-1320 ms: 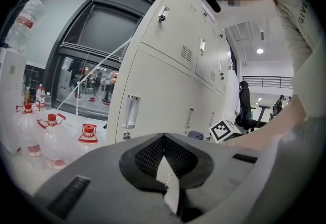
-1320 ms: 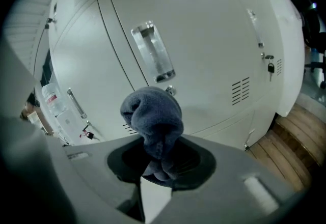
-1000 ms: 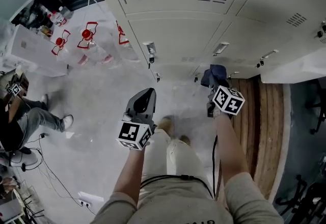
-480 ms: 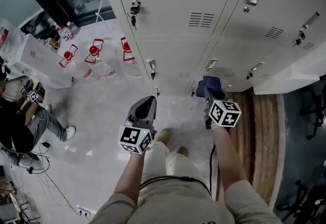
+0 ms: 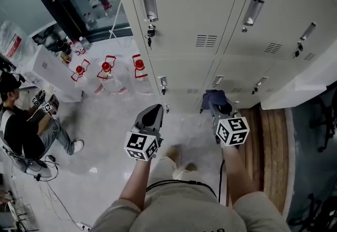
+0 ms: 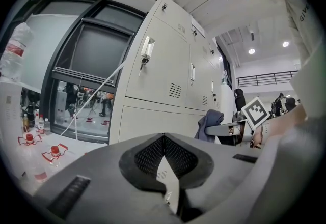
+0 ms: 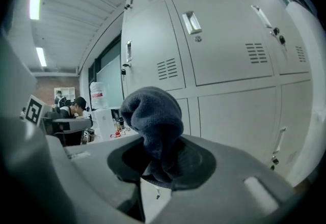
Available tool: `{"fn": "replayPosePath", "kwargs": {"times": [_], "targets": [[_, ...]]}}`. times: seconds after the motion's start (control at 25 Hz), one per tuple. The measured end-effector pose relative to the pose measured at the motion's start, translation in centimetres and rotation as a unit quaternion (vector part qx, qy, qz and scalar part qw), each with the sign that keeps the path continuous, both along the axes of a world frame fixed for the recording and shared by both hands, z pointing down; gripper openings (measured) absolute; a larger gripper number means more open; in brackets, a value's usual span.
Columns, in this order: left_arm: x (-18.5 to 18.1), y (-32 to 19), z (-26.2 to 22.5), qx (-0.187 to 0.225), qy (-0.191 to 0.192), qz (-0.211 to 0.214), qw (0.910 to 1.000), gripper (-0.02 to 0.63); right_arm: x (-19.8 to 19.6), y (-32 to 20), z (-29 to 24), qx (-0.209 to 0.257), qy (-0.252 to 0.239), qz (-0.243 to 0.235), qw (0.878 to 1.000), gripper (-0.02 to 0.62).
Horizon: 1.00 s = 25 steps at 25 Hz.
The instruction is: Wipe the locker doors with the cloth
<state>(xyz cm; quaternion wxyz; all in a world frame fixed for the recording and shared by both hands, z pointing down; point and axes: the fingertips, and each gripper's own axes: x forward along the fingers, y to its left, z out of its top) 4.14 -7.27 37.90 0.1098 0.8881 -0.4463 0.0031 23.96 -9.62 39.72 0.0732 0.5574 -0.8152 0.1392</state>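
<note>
A bank of pale grey locker doors (image 5: 200, 20) fills the top of the head view, each with a recessed handle and vent slots. My right gripper (image 5: 217, 102) is shut on a dark blue cloth (image 5: 212, 99), bunched at its tips and held a short way off the lower doors. In the right gripper view the cloth (image 7: 153, 121) bulges up from the jaws in front of the locker doors (image 7: 234, 55). My left gripper (image 5: 152, 112) is shut with nothing in it, held out beside the lockers' left end; its jaws (image 6: 163, 159) meet in the left gripper view.
Water bottles with red labels (image 5: 105, 70) stand on the floor left of the lockers, below a dark window (image 5: 89, 4). A seated person (image 5: 21, 131) is at the far left. A wooden bench (image 5: 268, 146) lies at right. Keys hang from a lock (image 5: 150, 33).
The view has tilted up, showing more of the upper lockers. Both grippers kept their poses; the right one with the cloth stays near the lower doors.
</note>
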Motion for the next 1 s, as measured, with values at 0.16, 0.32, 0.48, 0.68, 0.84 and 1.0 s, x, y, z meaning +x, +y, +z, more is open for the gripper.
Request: {"fn": "replayPosePath", "kwargs": {"times": [0.16,0.32,0.48,0.68,0.84,1.0], "targets": [[-0.3,0.2,-1.7,0.008,-0.007,0.009,0.9999,-0.002,-1.5,0.8,-2.1,0.023,-0.004,-0.021,1.0,0.101],[-0.9,0.0,-3.7,0.02,-0.007,0.008,0.9997,-0.002,-2.7,1.2,-4.9,0.044,0.003,-0.039,0.998,0.101],[-1.7,-0.3,-5.5,0.027,-0.004,0.002,0.9996,-0.002,-3.5,2.0,-7.6,0.067,0.003,-0.051,0.996,0.101],[-2.0,-0.4,-7.6,0.041,-0.006,0.011,0.9991,-0.002,-4.5,3.0,-9.9,0.086,0.01,-0.066,0.994,0.101],[-2.4,-0.3,-8.6,0.056,-0.011,0.014,0.9983,-0.002,-4.9,3.4,-10.7,0.093,0.014,-0.074,0.993,0.101],[-3.8,-0.4,-8.9,0.067,-0.021,0.003,0.9975,-0.002,-5.3,3.4,-10.6,0.093,0.018,-0.075,0.993,0.101]]}}
